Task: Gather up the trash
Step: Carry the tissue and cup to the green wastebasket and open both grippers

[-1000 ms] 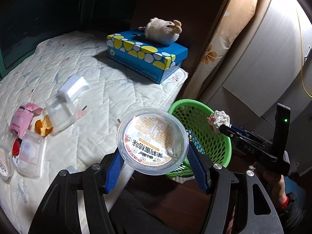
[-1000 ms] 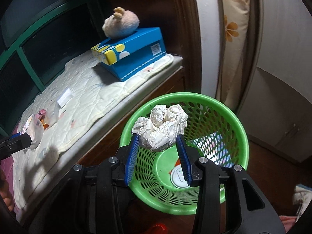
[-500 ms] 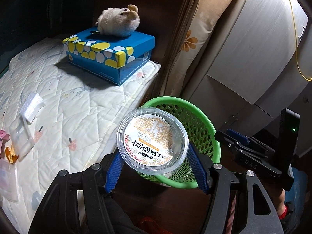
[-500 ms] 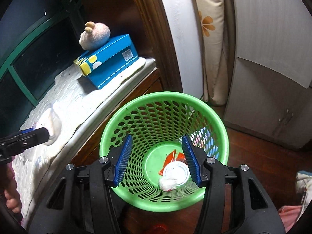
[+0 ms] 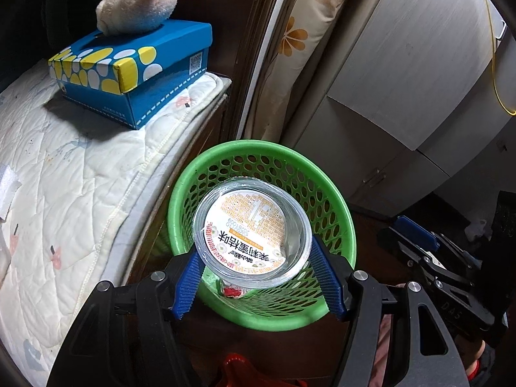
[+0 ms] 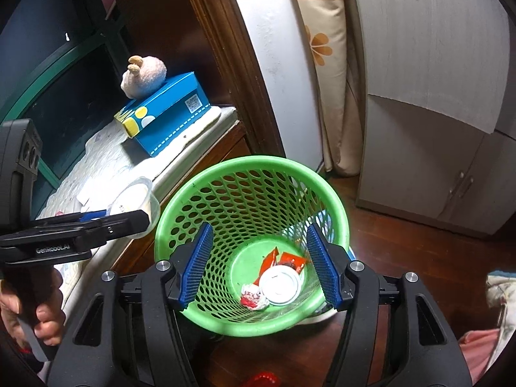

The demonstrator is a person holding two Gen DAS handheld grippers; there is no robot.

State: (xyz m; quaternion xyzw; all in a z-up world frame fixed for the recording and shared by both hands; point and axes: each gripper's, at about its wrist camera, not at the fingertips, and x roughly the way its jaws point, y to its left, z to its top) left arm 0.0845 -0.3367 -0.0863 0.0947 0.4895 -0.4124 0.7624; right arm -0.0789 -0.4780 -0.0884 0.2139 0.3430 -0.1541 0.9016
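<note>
A clear plastic cup (image 5: 251, 235) with an orange and white printed label sits between the blue pads of my left gripper (image 5: 254, 251), which is shut on it right above the green mesh basket (image 5: 258, 145). From the right wrist view the same cup (image 6: 135, 196) reaches the basket's left rim (image 6: 258, 161). My right gripper (image 6: 258, 230) hovers over the basket mouth, its jaws opening with nothing between them. At the basket's bottom lie a crumpled paper ball (image 6: 253, 295), a white lid (image 6: 280, 285) and a red wrapper (image 6: 290, 259).
A quilted white mattress (image 5: 64, 193) lies to the left of the basket. At its far end is a blue tissue box (image 5: 135, 64) with a plush toy (image 5: 138, 0) on top. A white cabinet (image 6: 435, 161) and wooden floor (image 6: 403, 258) lie to the right.
The right gripper let go of the crumpled paper, which now lies in the basket, and its jaws spread wider. The left gripper carried the cup from beside the bed to over the basket.
</note>
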